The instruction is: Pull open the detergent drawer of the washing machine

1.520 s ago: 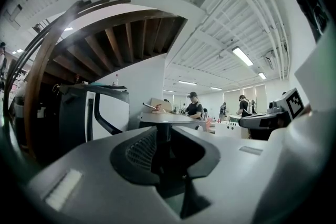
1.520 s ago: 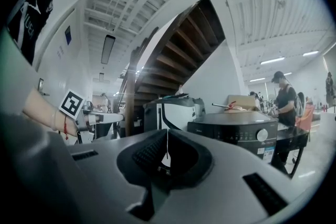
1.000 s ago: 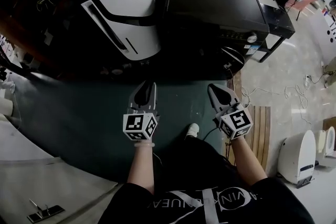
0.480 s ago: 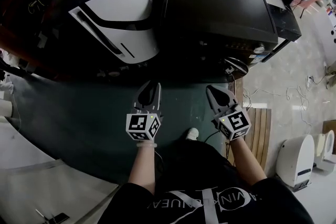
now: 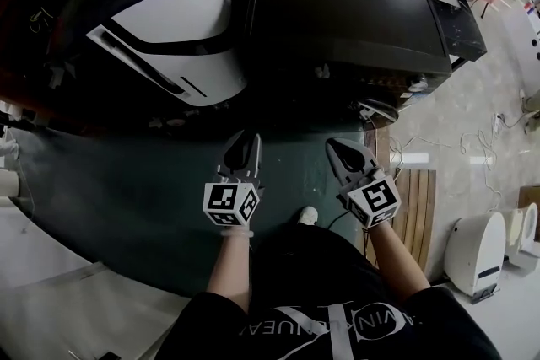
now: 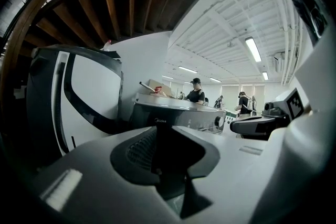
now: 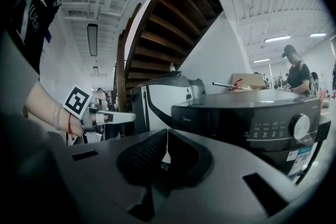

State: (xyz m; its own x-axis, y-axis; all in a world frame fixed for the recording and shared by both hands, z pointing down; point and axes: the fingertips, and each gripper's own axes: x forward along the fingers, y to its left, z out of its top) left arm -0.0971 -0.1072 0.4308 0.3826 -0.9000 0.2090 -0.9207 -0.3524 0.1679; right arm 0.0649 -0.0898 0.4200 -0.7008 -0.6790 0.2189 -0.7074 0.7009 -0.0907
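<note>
The dark washing machine [image 5: 337, 4] stands ahead of me, seen from above. Its front control panel [image 7: 262, 126] carries a round knob [image 7: 300, 126]. The panel's left part [image 7: 207, 118] is too dark to make out the drawer's outline. My left gripper [image 5: 240, 137] hovers in front of the machine's left corner. Its jaws stand a little apart with nothing between them [image 6: 158, 128]. To its right, level with it, my right gripper [image 5: 337, 146] is shut and empty [image 7: 167, 136]. Neither touches the machine.
A white-and-black appliance [image 5: 169, 38] stands close to the machine's left side. I stand on a dark green mat [image 5: 126, 198]. Right of it are wooden slats [image 5: 418, 206], cables [image 5: 472, 152] and white devices [image 5: 477, 253]. A person [image 7: 295, 73] stands behind the machine.
Both grippers have moved forward towards the washing machine, which now fills more of the head view. Their jaws look the same as before.
</note>
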